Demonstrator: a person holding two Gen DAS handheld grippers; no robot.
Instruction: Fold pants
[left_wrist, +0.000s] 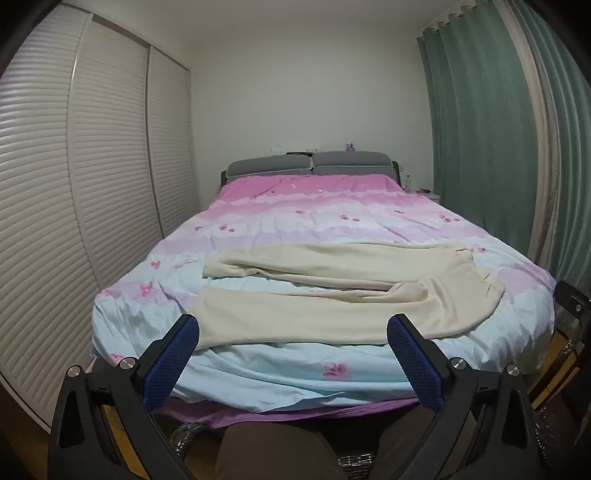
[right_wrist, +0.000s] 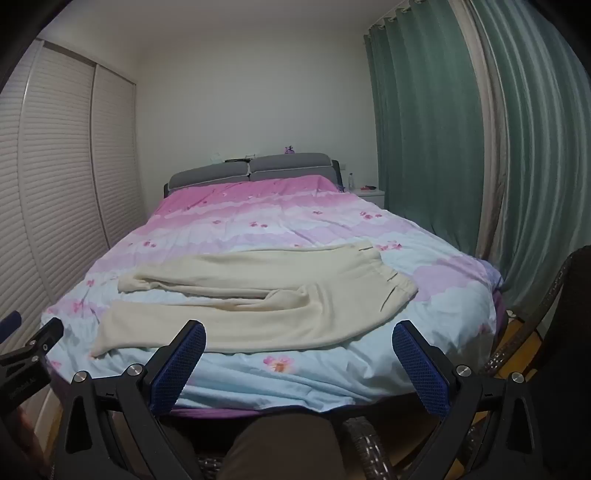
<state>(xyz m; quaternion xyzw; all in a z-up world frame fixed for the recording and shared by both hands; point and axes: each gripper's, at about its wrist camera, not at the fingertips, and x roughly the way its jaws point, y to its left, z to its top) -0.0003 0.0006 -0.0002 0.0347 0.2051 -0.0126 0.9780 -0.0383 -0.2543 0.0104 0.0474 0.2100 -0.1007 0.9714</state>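
Two grippers: both are held off the near edge of the bed, above the person's lap, with nothing touched.
Left gripper (left_wrist: 293, 339): jaws are spread wide, nothing is held; blue mesh-textured pads (left_wrist: 173, 360) are carried on black angular fingers with silver bolts.
Right gripper (right_wrist: 299, 345): jaws are likewise spread wide and nothing is gripped; the same blue dimpled pads (right_wrist: 419, 363) are seen.
Pants (left_wrist: 343, 284): cream, soft and fleecy in look, laid flat on the near half of the bed.
Long axis: it is run across the bed, left to right.
Pointing: the gathered elastic waistband (right_wrist: 397, 284) is turned to the right, the leg ends to the left.
Legs: the two are splayed apart at the left, the near leg (right_wrist: 221, 325) broad and flat, the far leg (right_wrist: 240, 273) slightly rumpled at its cuff.
Duvet (left_wrist: 369, 218): smooth cotton-like cloth, banded pink to pale blue, is dotted with pink flowers and lightly creased.
Headboard (left_wrist: 310, 164): grey padded cushions are set at the far end.
Wardrobe (left_wrist: 92, 166): white slatted doors are ranged along the left.
Curtains (right_wrist: 461, 129): green pleated drapes are hung on the right.
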